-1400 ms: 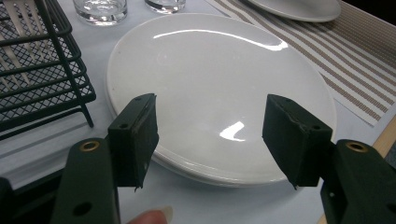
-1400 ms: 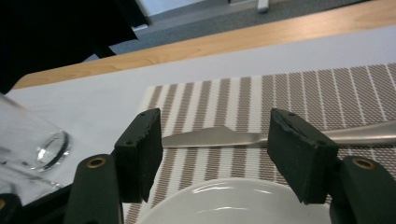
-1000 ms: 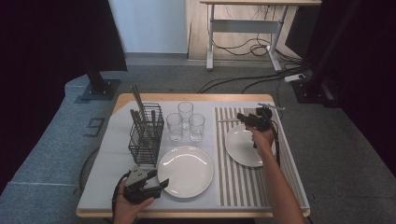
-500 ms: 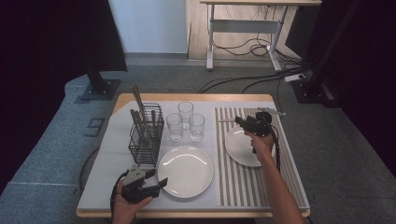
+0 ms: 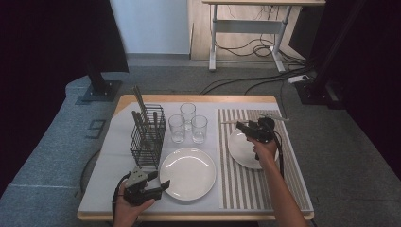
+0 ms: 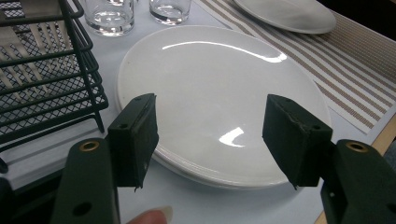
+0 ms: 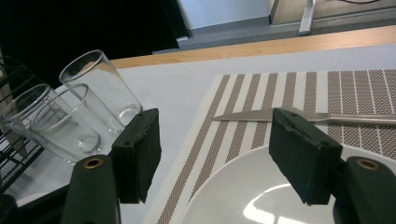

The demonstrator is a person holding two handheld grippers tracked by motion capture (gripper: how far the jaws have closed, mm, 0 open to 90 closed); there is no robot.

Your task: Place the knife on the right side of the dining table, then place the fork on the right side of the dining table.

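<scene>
My left gripper [image 5: 158,182] is open near the table's front edge, just left of a large white plate [image 5: 187,172]. In the left gripper view its jaws [image 6: 210,135] stand wide apart, low over the near rim of that plate [image 6: 219,93], holding nothing. My right gripper [image 5: 246,128] is open over the far rim of a second white plate [image 5: 243,151] on the striped placemat [image 5: 269,184]. In the right gripper view the jaws [image 7: 215,154] frame that plate's rim [image 7: 243,200]. A table knife [image 7: 289,116] lies across the mat just beyond.
A black wire cutlery basket [image 5: 148,135] with upright utensils stands left of centre. Three empty glasses [image 5: 187,113] [image 5: 177,127] [image 5: 199,128] cluster beside it, seen also as glasses [image 7: 100,88] in the right gripper view. The table edge runs just behind my left hand.
My right gripper has drifted slightly toward the near side and left, over the right plate's far rim. The left gripper has barely moved.
</scene>
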